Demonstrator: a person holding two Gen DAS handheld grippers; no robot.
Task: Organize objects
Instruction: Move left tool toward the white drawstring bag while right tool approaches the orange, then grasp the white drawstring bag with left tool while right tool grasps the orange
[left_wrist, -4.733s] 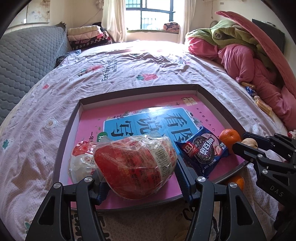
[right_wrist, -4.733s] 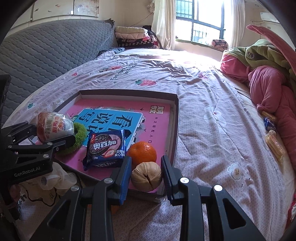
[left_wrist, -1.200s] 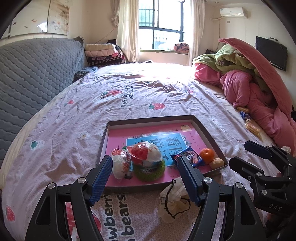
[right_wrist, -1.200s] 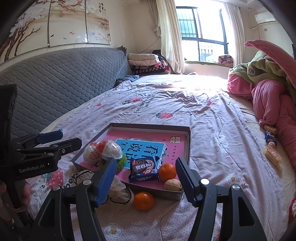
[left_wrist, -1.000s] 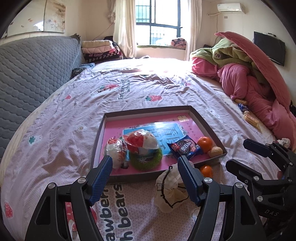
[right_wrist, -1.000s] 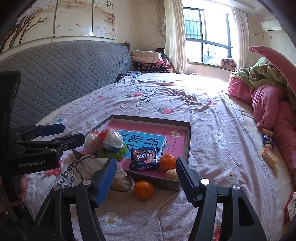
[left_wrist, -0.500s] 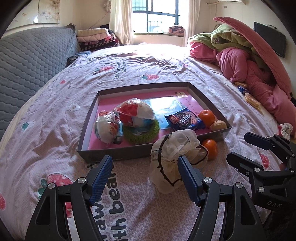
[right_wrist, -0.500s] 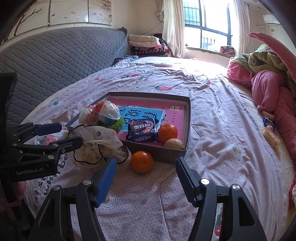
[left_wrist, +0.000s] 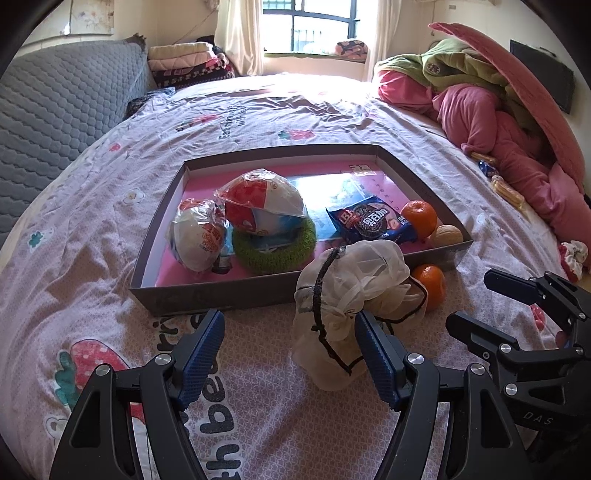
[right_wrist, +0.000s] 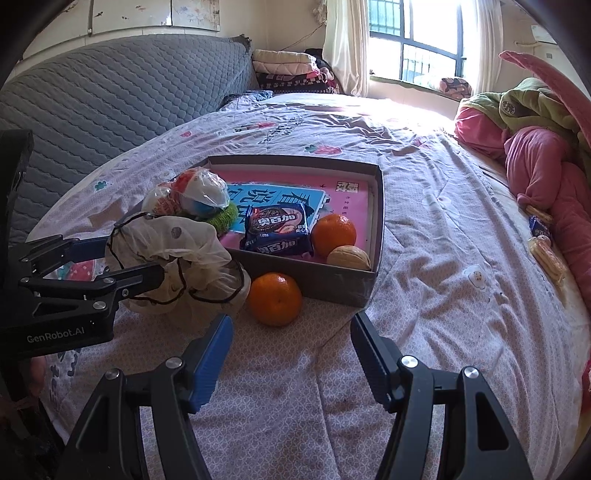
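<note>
Right wrist view: loose orange (right_wrist: 274, 298) on the bed (right_wrist: 443, 277), just outside the box (right_wrist: 373, 258).
I'd straddle it squarely before squeezing; right gripper (right_wrist: 290, 356) and left gripper (left_wrist: 290, 350) both have released, empty jaws, cloth bag (left_wrist: 351, 295) beside.

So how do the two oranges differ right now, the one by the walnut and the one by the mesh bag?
The orange by the walnut lies inside the box, next to the cookie packet. The orange by the mesh bag lies outside on the bedsheet, against the box's near wall. Both look alike in colour and size; neither is gripped.
</note>
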